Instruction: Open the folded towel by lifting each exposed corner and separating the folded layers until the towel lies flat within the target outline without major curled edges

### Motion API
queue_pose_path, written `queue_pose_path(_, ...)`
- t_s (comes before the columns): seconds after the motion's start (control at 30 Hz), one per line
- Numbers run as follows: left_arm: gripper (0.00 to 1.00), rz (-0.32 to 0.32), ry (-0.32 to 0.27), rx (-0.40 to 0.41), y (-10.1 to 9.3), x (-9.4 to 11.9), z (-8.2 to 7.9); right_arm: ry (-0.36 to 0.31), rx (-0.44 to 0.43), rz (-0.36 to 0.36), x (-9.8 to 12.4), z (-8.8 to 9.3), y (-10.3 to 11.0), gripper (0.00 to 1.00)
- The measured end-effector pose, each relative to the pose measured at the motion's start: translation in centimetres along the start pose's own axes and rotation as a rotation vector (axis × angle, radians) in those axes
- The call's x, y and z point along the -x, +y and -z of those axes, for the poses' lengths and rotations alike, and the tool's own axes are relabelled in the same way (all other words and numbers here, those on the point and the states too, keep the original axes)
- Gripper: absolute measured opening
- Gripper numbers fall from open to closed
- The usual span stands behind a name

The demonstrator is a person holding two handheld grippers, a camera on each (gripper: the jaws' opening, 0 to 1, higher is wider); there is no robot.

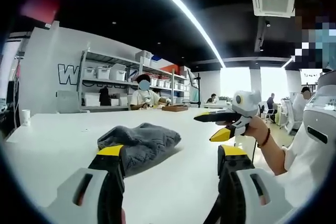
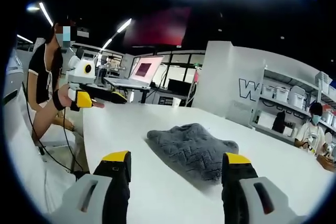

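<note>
Left gripper view: left hand-held gripper [image 1: 170, 163] gaped empty before the folded grey towel [image 1: 139, 142] on the white desk [image 1: 58, 145]; right gripper view: right hand-held gripper [image 2: 178, 169] likewise wide, empty, towel just ahead—pinching several layers together risks dragging the bundle unopened.

Item count: one grey towel [image 2: 193, 149], one white table [image 2: 131, 129], two handheld grippers, left [image 1: 171, 160] and right [image 2: 178, 167], one laptop [image 2: 140, 72].

Bare white table [image 2: 131, 145] all round the grey towel [image 2: 191, 148], another person's gripper [image 2: 94, 99] at far edge
</note>
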State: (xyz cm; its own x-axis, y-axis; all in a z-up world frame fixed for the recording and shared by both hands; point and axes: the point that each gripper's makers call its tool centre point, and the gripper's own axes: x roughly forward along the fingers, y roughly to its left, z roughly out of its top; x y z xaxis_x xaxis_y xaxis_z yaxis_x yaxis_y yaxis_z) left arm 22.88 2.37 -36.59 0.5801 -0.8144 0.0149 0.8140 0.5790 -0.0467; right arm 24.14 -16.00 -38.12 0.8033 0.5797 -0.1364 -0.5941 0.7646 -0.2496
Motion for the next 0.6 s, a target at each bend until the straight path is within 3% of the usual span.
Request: queue_pose_path(0.6, 0.7, 0.008, 0.014, 0.02, 0.35, -0.99, 0.94, 0.02, -0.007, 0.004, -0.52, 0.92, 0.13, 0.68)
